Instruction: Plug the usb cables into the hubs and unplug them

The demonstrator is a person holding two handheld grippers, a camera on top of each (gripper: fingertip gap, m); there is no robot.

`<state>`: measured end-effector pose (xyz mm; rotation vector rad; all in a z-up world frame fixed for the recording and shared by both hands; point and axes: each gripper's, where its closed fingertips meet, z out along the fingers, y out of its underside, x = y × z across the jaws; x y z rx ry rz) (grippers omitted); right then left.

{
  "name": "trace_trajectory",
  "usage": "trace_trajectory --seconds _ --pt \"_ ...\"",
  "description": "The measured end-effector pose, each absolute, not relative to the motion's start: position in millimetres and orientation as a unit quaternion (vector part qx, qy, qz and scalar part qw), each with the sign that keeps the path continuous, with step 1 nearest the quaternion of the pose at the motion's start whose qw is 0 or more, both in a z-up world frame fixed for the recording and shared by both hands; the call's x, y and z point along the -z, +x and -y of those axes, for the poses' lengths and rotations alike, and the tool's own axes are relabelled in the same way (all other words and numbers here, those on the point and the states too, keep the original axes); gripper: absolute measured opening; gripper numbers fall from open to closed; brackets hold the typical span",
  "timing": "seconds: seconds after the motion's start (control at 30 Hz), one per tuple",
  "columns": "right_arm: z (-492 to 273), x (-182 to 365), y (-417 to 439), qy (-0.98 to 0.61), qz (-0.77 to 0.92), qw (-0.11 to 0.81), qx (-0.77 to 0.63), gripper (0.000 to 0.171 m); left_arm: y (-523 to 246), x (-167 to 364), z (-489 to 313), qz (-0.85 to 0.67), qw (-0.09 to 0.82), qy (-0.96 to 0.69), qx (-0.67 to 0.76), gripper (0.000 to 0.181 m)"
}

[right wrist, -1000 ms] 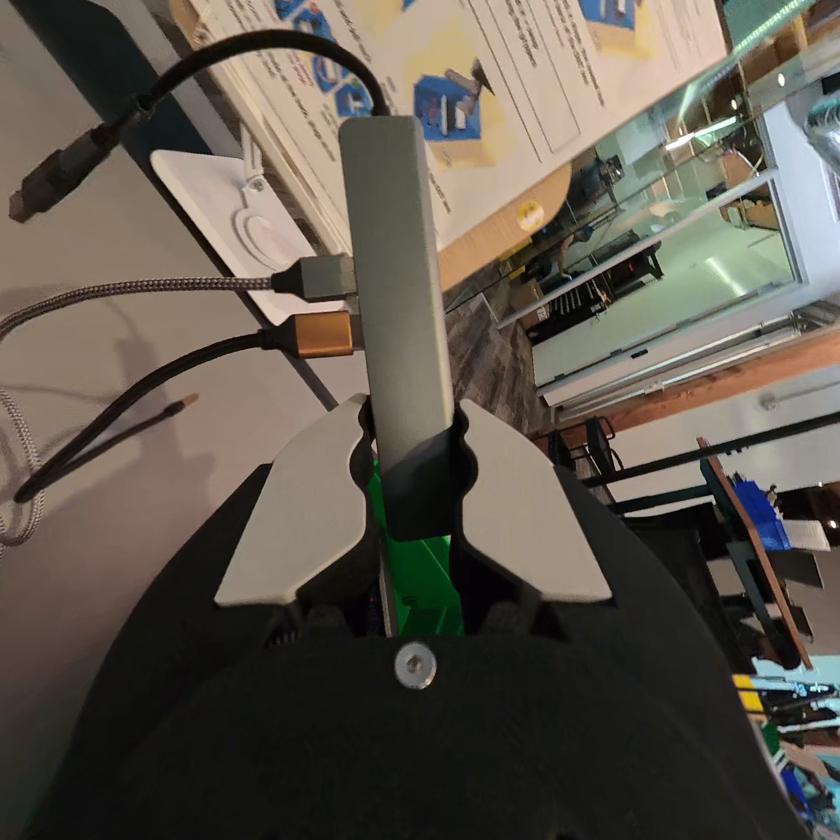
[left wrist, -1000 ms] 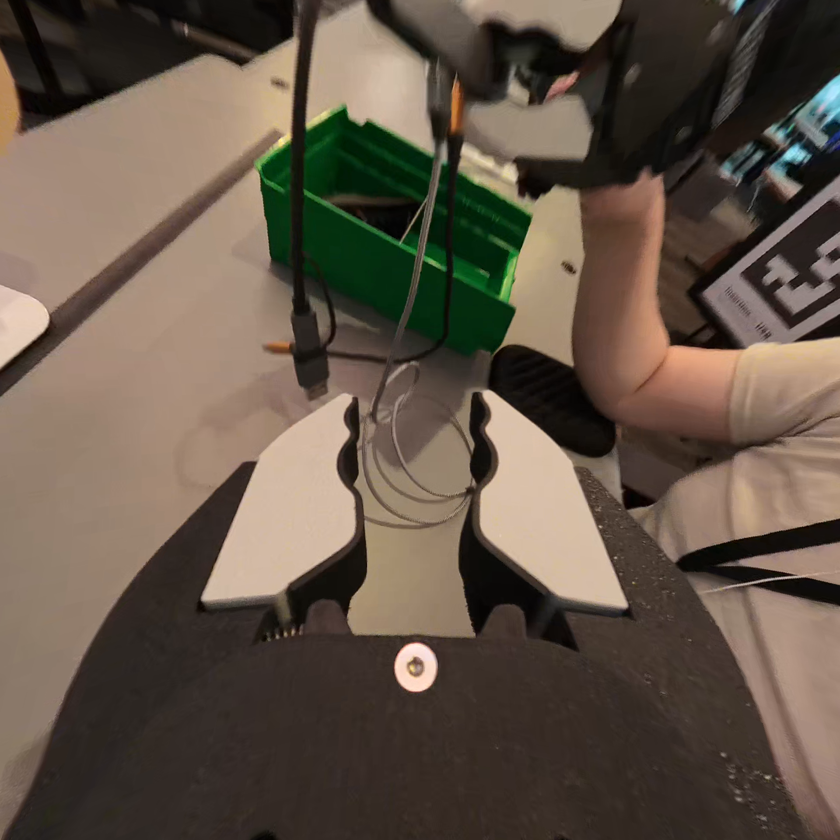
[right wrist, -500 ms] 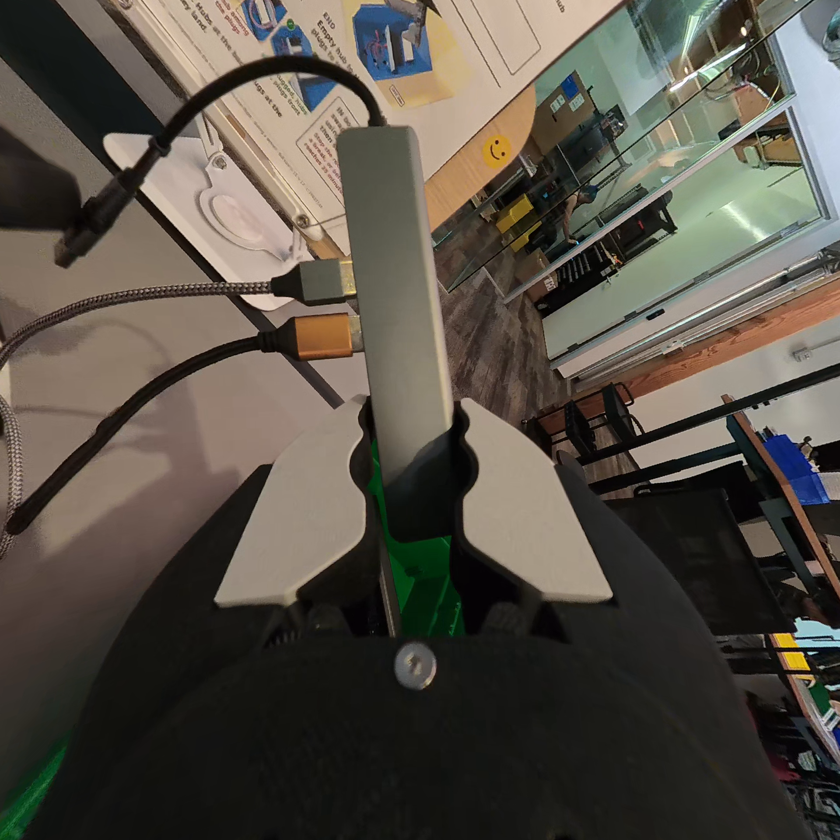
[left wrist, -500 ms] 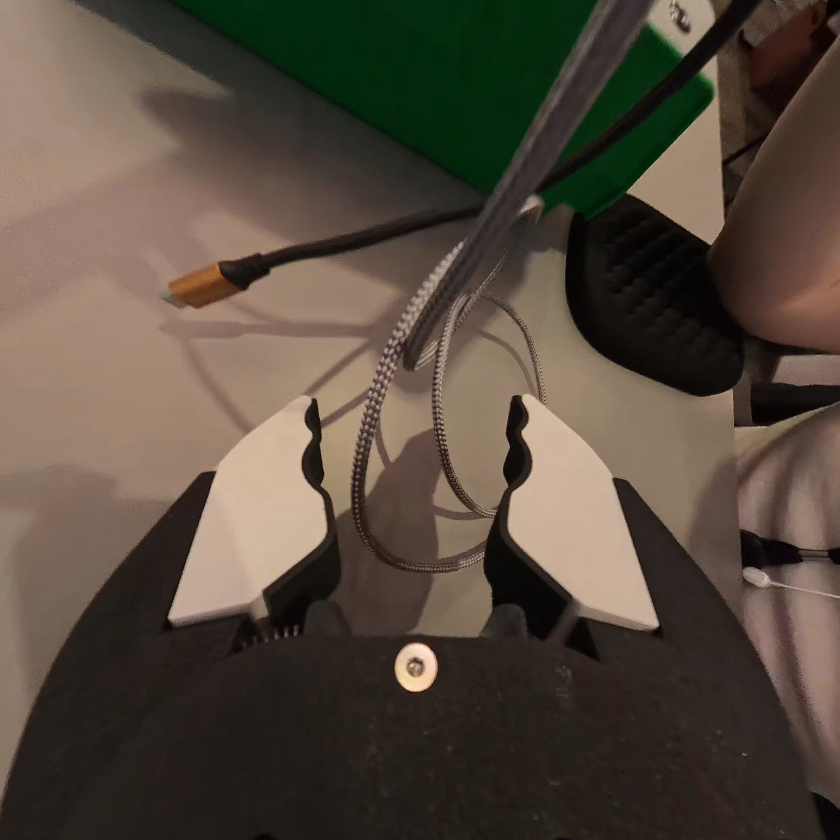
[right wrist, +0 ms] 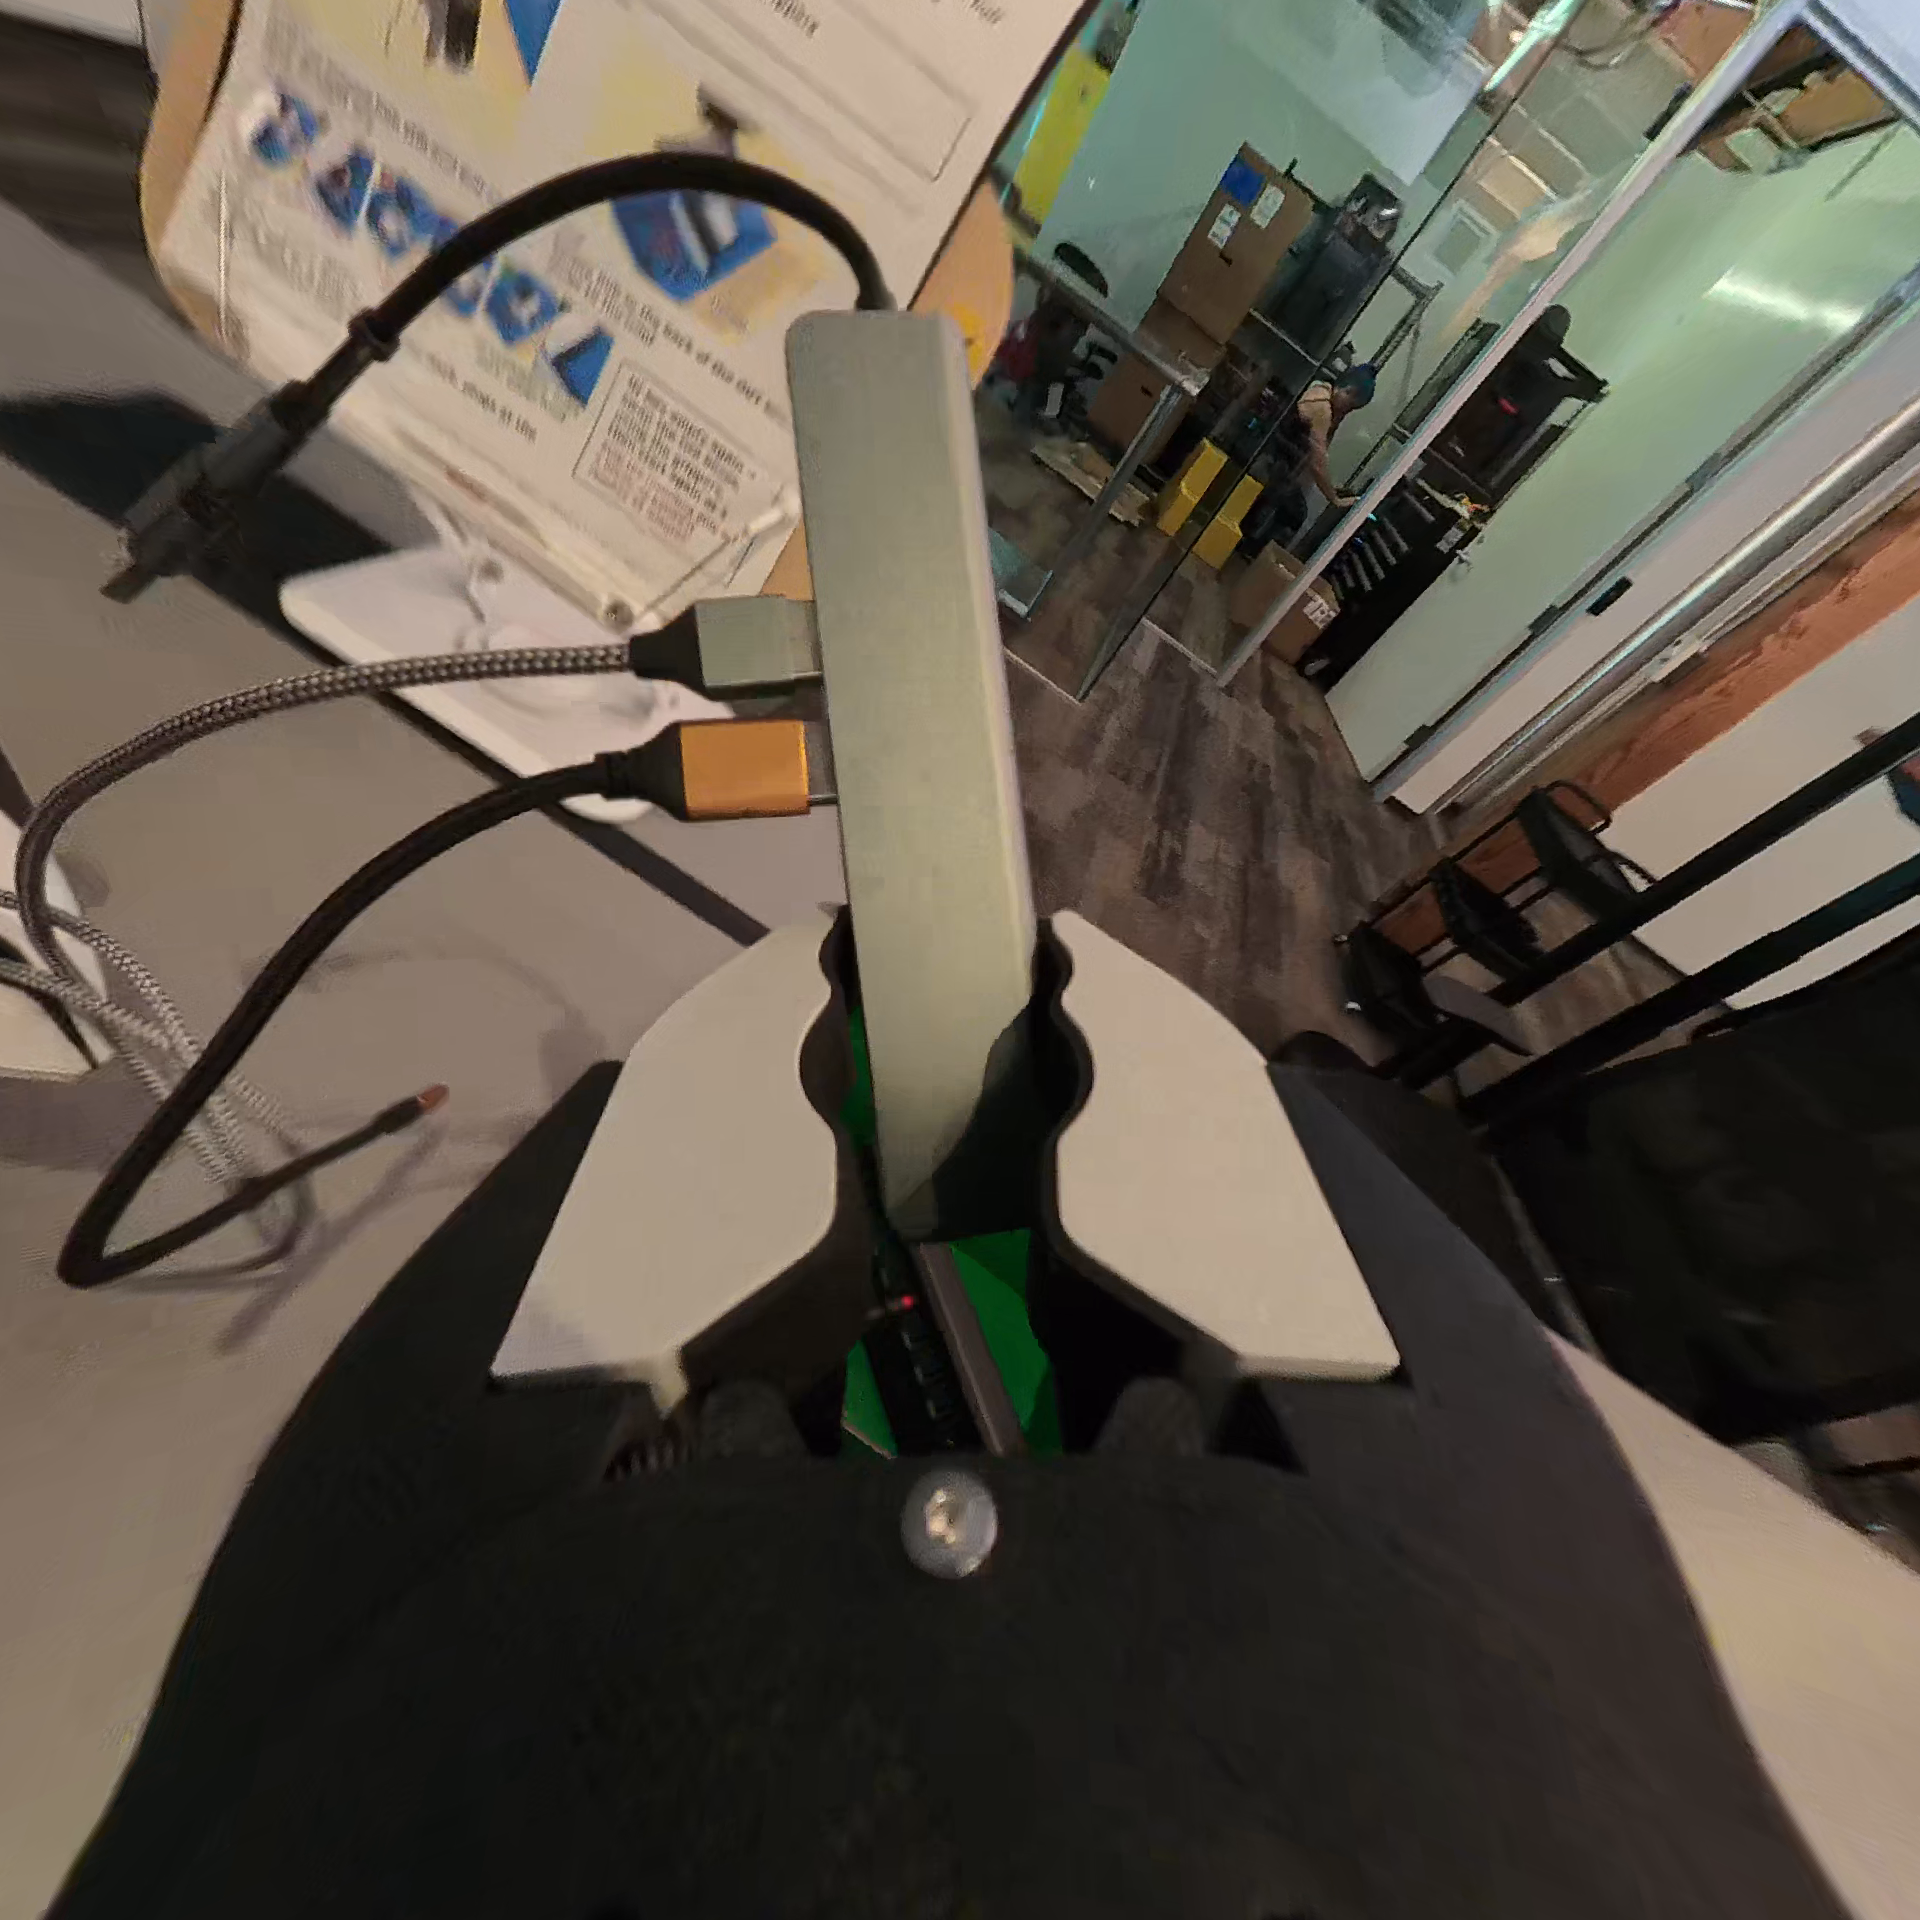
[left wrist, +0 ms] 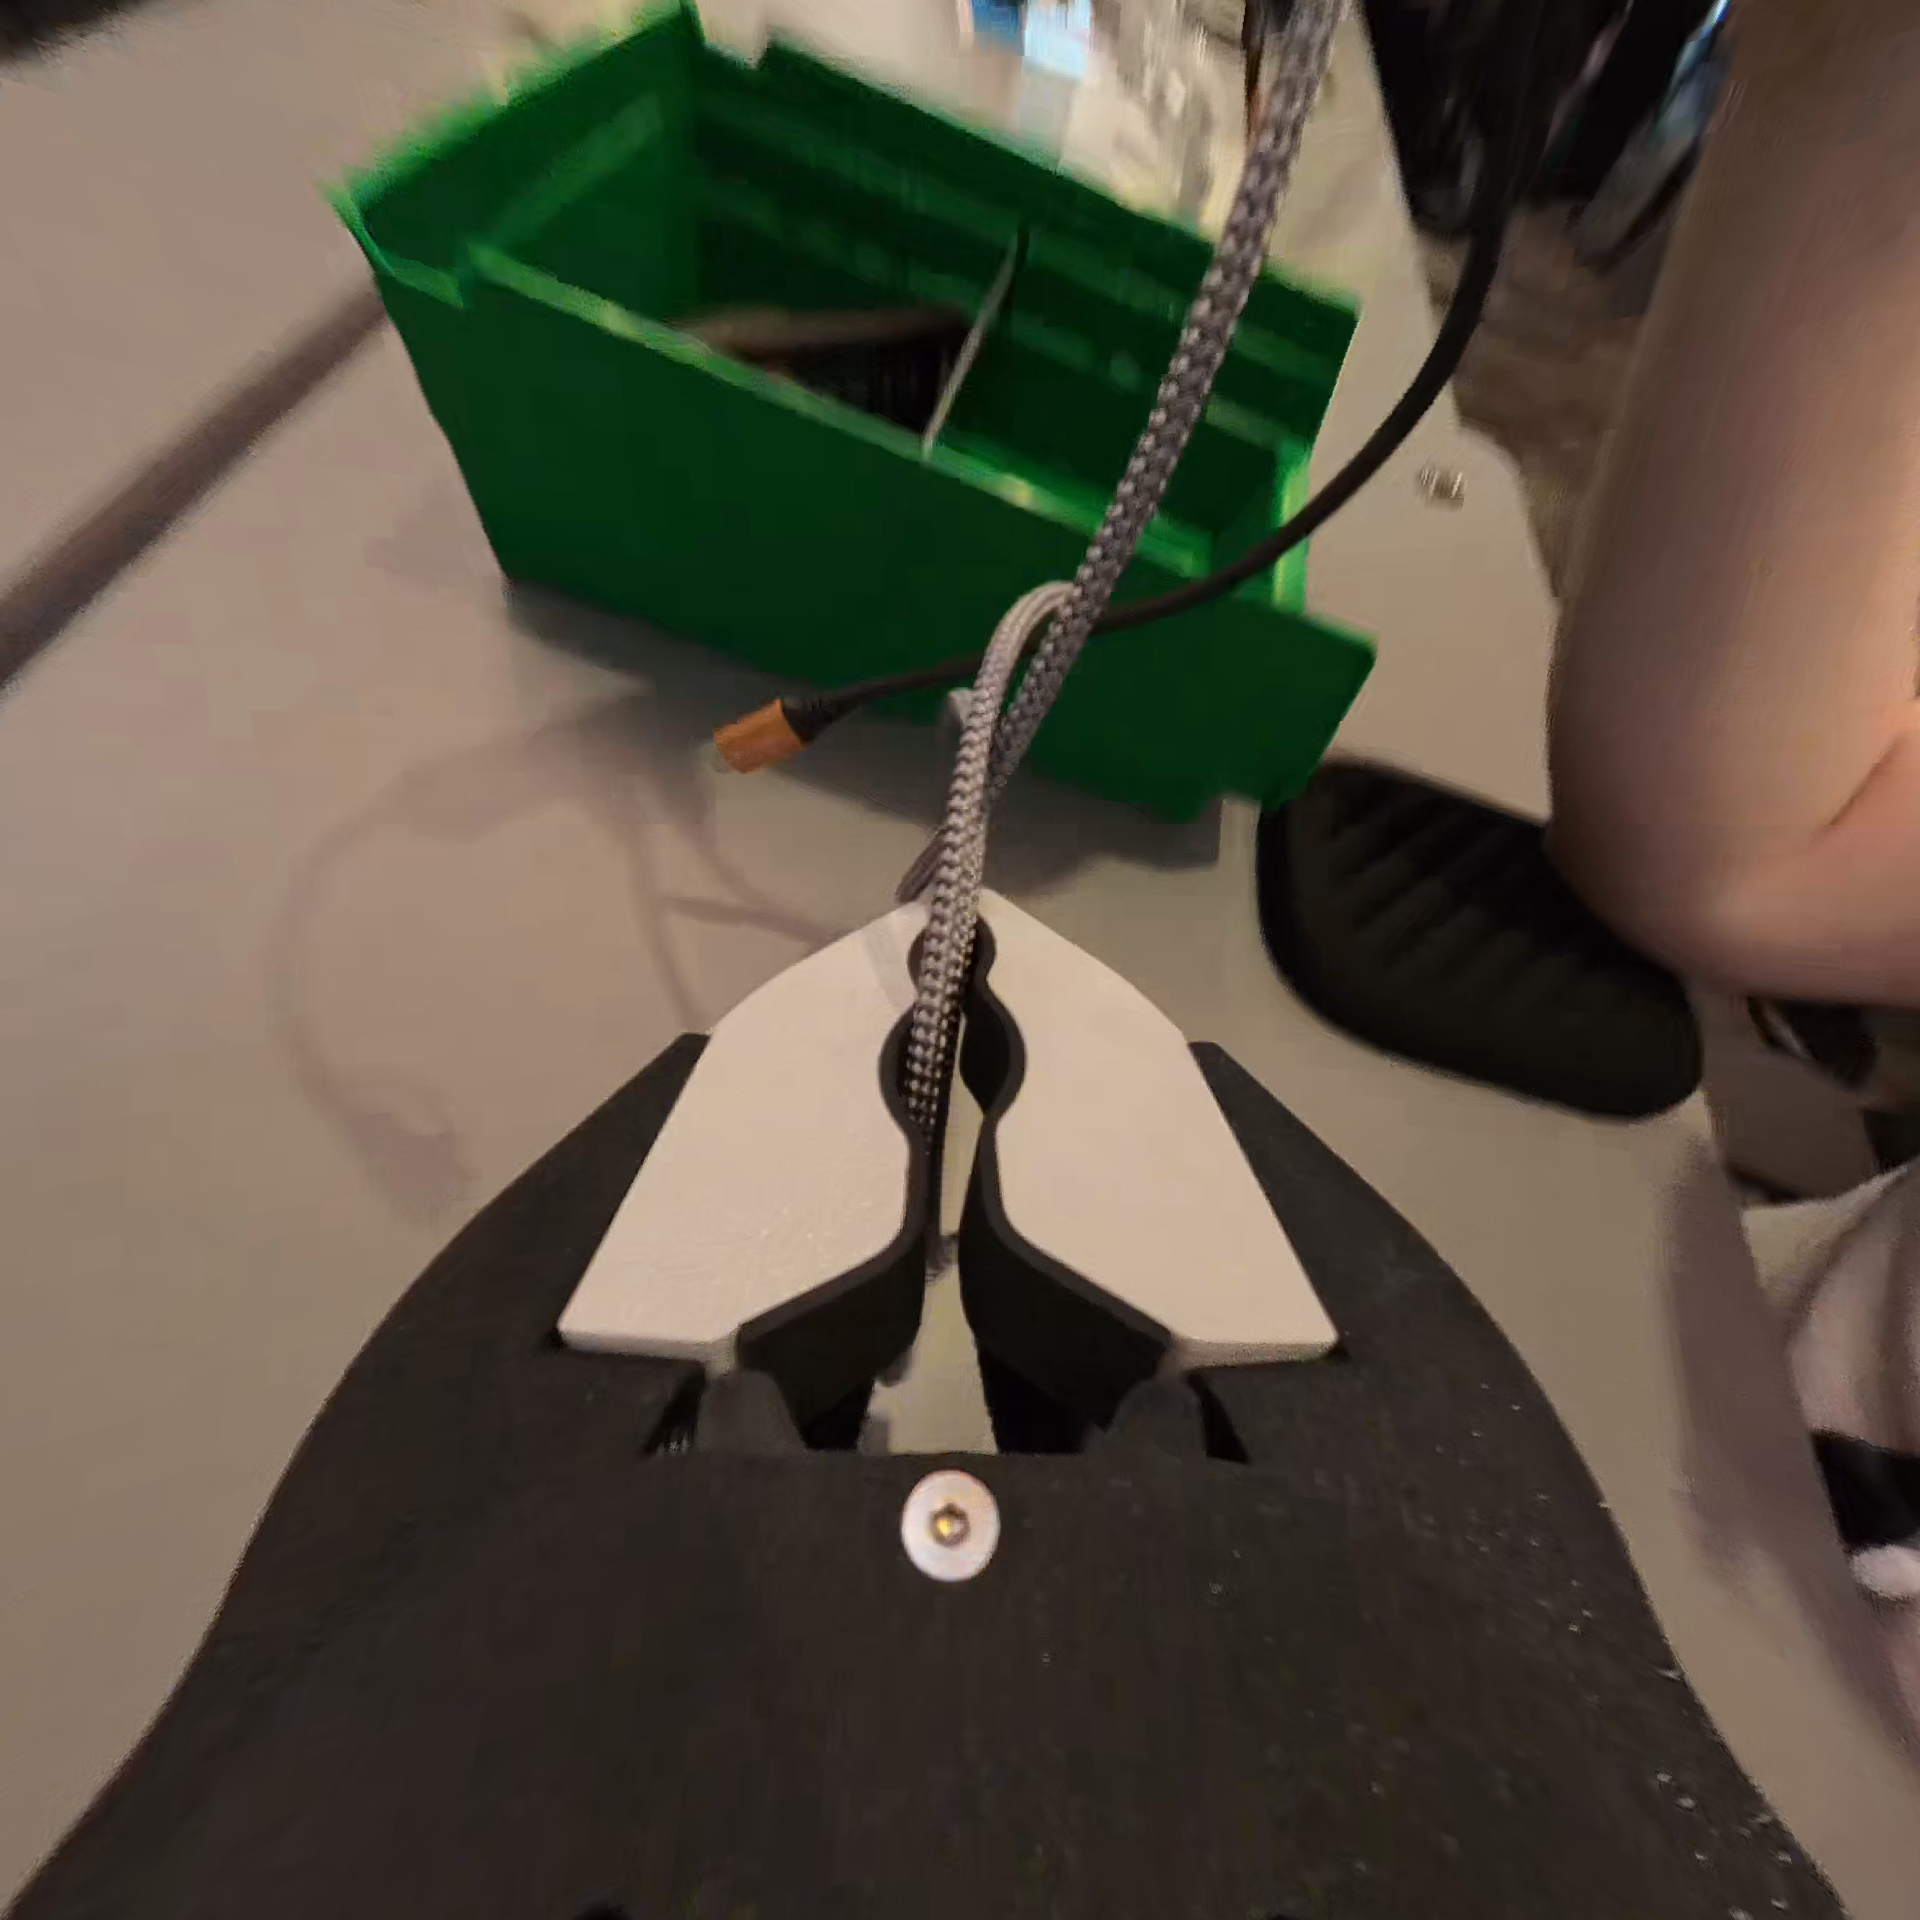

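My right gripper (right wrist: 940, 966) is shut on a grey USB hub (right wrist: 904, 707) and holds it upright above the table. Two cables are plugged into the hub's left side: a grey braided cable with a grey plug (right wrist: 743, 646) and a black cable with an orange plug (right wrist: 743, 769). The hub's own black lead (right wrist: 436, 281) loops off its top and hangs free. My left gripper (left wrist: 951, 940) is shut on the grey braided cable (left wrist: 1153, 447), which runs taut up and away. The black cable's loose orange end (left wrist: 764, 732) lies on the table.
A green bin (left wrist: 831, 468) stands on the grey table (left wrist: 260, 883) just beyond my left gripper. A person's bare arm (left wrist: 1745, 623) is at the right, above a black chair seat (left wrist: 1455, 935). A poster stand (right wrist: 540, 343) and a white pad (right wrist: 416, 613) are beyond the hub. The grippers' ends are close to 25 cm from one another.
My left gripper was open over the coiled grey braided cable; it has closed on it and lifted it, pulling the cable taut. My right gripper still holds the hub, swung slightly.
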<state>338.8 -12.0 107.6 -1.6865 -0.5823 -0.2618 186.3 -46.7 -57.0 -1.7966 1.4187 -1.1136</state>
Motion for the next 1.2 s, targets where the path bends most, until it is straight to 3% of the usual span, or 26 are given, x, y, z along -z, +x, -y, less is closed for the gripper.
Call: trace_trajectory --seconds 0.27,0.47,0.6,0.73,0.93,0.97,1.0,1.07,1.2 --pt "21.6 -142.5 398.7 -0.692 0.087 0.715 0.048 0.032 212.6 -63.6 8.8 -0.526 0.41 -0.623 0.409 0.0" --pt "38.8 -135.8 475.6 -0.684 -0.013 0.725 0.084 0.032 290.3 -154.9 2.0 -0.556 0.397 -0.57 0.457 0.0" --pt "48.3 -111.8 526.4 -0.704 -0.053 0.693 0.148 0.032 356.9 -133.4 -7.0 -0.56 0.373 -0.576 0.465 0.0" --pt "42.3 -84.9 550.0 -0.722 -0.058 0.664 0.186 0.032 408.1 -63.0 -8.1 -0.566 0.31 -0.604 0.469 0.0" --pt "10.7 -51.3 533.3 -0.753 0.027 0.627 0.199 0.033 411.9 29.1 -30.6 -0.59 0.284 -0.659 0.371 0.0" --pt "5.4 -48.1 528.9 -0.752 0.044 0.625 0.203 0.033 407.4 36.7 -34.3 -0.593 0.285 -0.663 0.358 0.004" --pt "0.4 -44.1 524.5 -0.753 0.061 0.622 0.207 0.033 403.6 41.2 -35.5 -0.593 0.283 -0.665 0.355 0.021" --pt "-9.5 -29.9 511.9 -0.765 0.104 0.604 0.198 0.032 393.7 42.7 -31.7 -0.591 0.267 -0.665 0.37 0.038" --pt "-20.1 -1.7 503.4 -0.796 0.129 0.567 0.168 0.032 365.7 33.5 -28.4 -0.57 0.282 -0.663 0.395 0.05"
